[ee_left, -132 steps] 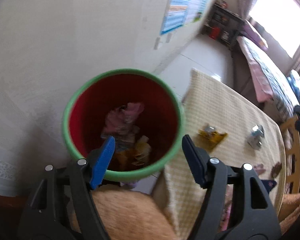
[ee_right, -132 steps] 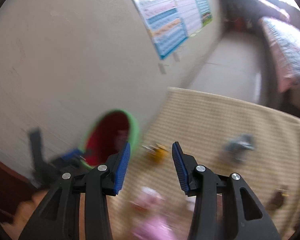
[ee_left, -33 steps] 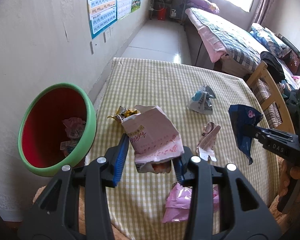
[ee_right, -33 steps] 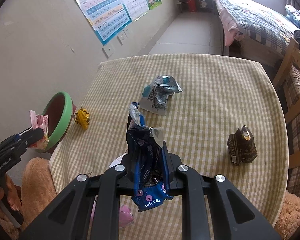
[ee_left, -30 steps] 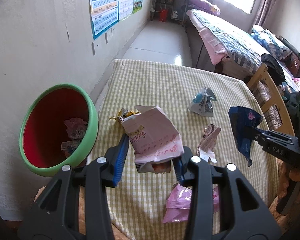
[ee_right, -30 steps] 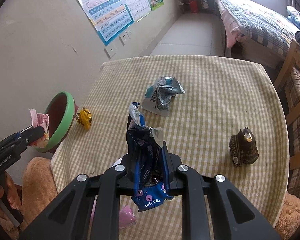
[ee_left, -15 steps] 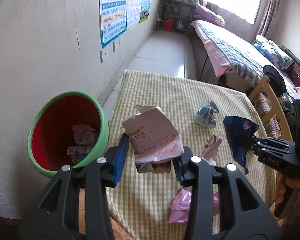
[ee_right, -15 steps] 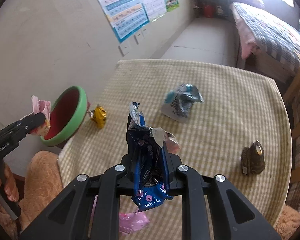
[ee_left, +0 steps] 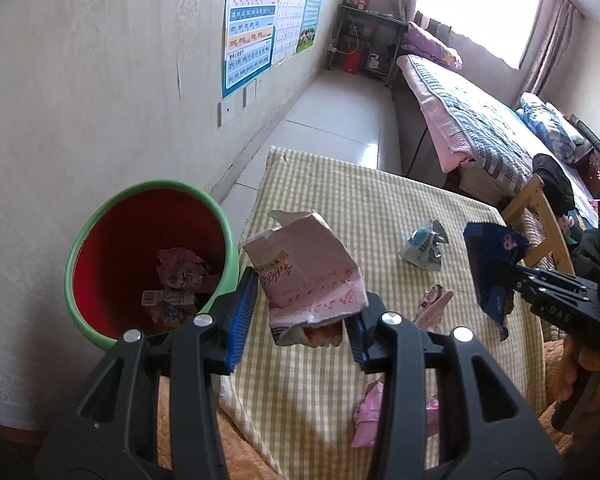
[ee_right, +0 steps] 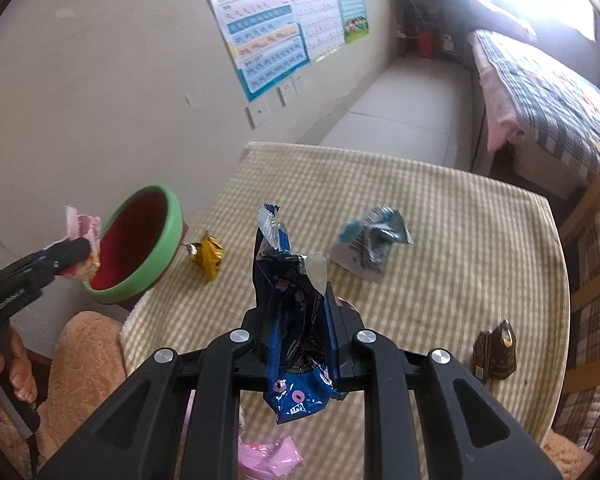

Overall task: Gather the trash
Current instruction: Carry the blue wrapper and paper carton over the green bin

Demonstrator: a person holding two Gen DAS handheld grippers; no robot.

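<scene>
My left gripper [ee_left: 304, 304] is shut on a crumpled pink-and-white carton [ee_left: 308, 272], held above the left edge of the checked table [ee_left: 340, 188]. Just to its left stands a green-rimmed bin [ee_left: 140, 224], red inside, with several wrappers at the bottom. My right gripper [ee_right: 296, 312] is shut on a dark blue snack wrapper [ee_right: 288, 300] above the table's near side. The right wrist view also takes in the bin [ee_right: 175, 220] and the carton [ee_right: 82, 228] in the left gripper [ee_right: 74, 250].
On the table [ee_right: 460, 240] lie a yellow wrapper [ee_right: 208, 256] near the bin, a silver-blue wrapper [ee_right: 372, 248], a dark brown packet [ee_right: 496, 352] and a pink wrapper [ee_right: 268, 460]. A wooden chair [ee_left: 540, 208] and a bed stand to the right, a wall to the left.
Both grippers have risen a little and drifted left toward the bin, still gripping the carton and the blue wrapper. The yellow wrapper is now hidden behind the carton in the left wrist view.
</scene>
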